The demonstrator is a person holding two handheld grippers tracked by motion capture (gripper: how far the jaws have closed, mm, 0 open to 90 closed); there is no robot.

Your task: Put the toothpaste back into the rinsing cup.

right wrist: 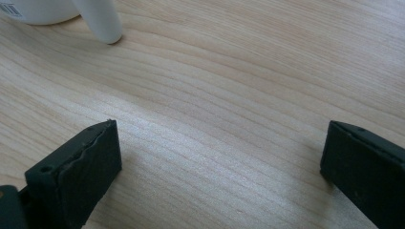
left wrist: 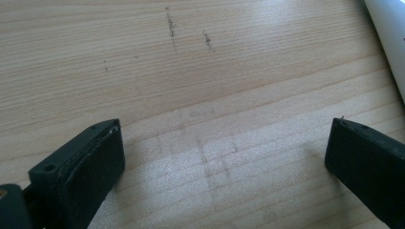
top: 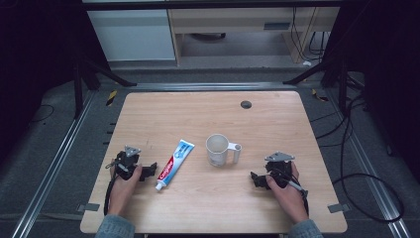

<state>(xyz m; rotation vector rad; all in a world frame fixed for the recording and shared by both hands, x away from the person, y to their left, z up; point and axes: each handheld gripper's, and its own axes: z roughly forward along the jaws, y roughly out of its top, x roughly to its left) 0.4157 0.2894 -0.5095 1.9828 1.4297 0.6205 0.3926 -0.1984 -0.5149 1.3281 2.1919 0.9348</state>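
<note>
Toothpaste tube [top: 175,163] lies flat on the wooden bench [top: 208,213] in the high view, its cap end toward 7 o'clock and its crimped end toward 1 o'clock. Just beside its cap, at 9 o'clock of it, rests the left gripper [top: 148,171], held in a hand and aimed at 3 o'clock. A white mug [top: 218,149] stands upright at 3 o'clock of the tube, well apart from it, with its handle turned toward 3 o'clock. The right gripper [top: 256,179] sits at 4 o'clock of the mug, pointing toward 9 o'clock, near the mug but not touching it.

In the left gripper view, the left gripper [left wrist: 224,157] has its jaws spread wide with bare bench between them; a white edge at 1 o'clock is probably the toothpaste tube [left wrist: 389,38], though too little of it shows to be sure.

In the right gripper view, the right gripper [right wrist: 219,157] likewise stands wide apart over bare wood, and the mug [right wrist: 43,12] with its handle sits at 11 o'clock, clear of the jaws.
</note>
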